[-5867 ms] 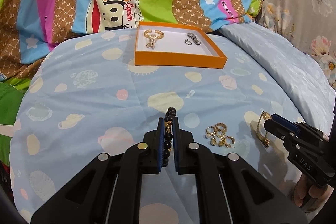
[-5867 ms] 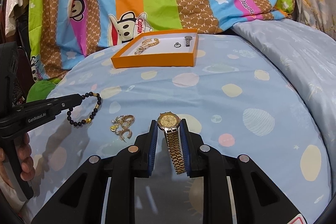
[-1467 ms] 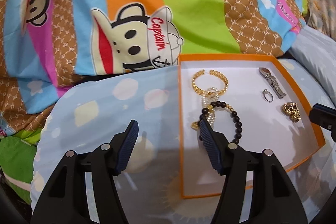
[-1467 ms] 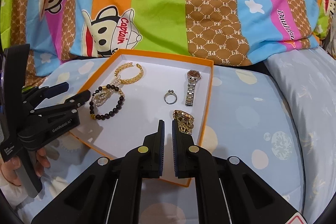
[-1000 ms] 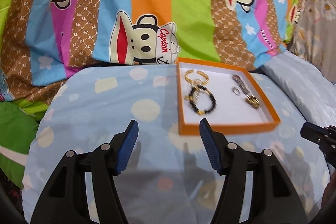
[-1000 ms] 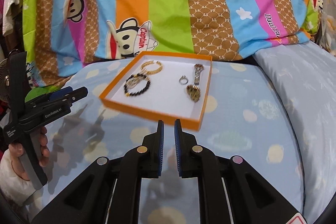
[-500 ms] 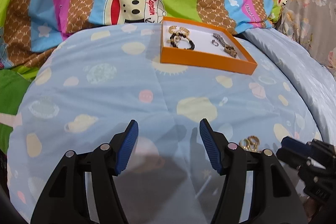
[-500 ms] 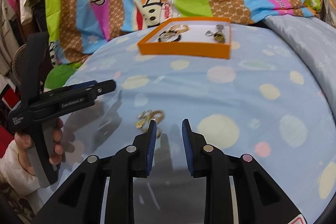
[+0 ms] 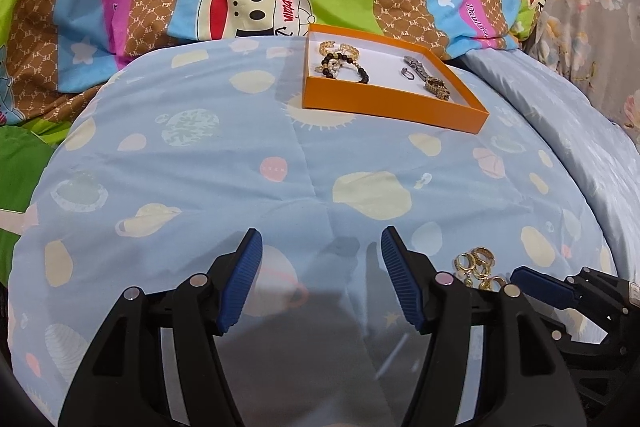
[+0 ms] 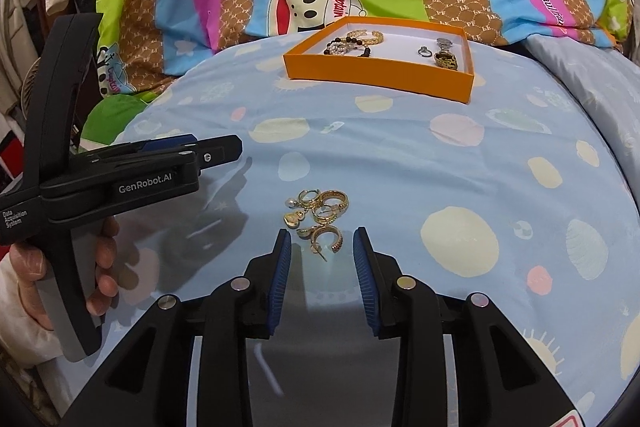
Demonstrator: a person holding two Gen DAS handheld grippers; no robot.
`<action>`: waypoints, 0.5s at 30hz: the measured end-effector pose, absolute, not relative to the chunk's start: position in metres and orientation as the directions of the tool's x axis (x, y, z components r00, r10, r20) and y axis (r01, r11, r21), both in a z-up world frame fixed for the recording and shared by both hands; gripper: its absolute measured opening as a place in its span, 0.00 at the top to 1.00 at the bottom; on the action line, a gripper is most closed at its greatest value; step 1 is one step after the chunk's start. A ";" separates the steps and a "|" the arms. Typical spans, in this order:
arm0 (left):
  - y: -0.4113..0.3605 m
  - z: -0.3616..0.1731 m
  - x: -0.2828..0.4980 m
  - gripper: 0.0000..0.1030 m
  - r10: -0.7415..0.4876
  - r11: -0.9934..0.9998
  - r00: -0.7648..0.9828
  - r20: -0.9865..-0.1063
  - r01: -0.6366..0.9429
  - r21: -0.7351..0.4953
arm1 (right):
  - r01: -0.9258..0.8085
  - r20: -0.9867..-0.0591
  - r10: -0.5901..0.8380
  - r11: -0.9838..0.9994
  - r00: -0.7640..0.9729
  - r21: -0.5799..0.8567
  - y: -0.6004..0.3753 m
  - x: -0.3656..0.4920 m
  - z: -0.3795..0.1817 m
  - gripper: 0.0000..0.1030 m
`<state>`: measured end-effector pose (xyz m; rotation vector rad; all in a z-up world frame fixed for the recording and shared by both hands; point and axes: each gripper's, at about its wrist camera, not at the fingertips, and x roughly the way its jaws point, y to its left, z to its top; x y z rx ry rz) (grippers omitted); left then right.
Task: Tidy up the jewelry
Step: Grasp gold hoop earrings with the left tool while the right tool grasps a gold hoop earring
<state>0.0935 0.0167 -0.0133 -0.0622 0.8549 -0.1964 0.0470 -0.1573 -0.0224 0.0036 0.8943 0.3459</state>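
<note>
Earrings (image 10: 320, 219) | right view: whole cluster | left view: half-hidden

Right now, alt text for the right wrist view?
The right gripper, fingers opening and empty, hovers just short of a pile of gold earrings on a blue planet-print bedspread. Farther back sits an orange tray of jewelry; the left gripper is at left.
</note>
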 end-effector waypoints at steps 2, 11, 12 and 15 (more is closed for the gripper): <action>0.016 -0.014 0.093 0.42 -0.198 0.980 0.639 -0.744 0.150 -0.133 | -0.291 -0.772 0.283 0.947 0.569 0.132 -0.155 0.049 -0.024 0.71; 0.010 -0.014 0.092 0.41 -0.205 0.977 0.635 -0.745 0.176 -0.120 | -0.271 -0.779 0.264 0.954 0.568 0.126 -0.157 0.050 -0.026 0.86; 0.008 -0.014 0.092 0.40 -0.211 0.976 0.632 -0.746 0.184 -0.121 | -0.268 -0.778 0.264 0.955 0.570 0.128 -0.157 0.049 -0.025 0.86; 0.004 -0.013 0.089 0.37 -0.232 0.970 0.625 -0.746 0.208 -0.128 | -0.254 -0.772 0.265 0.957 0.578 0.139 -0.162 0.049 -0.025 0.86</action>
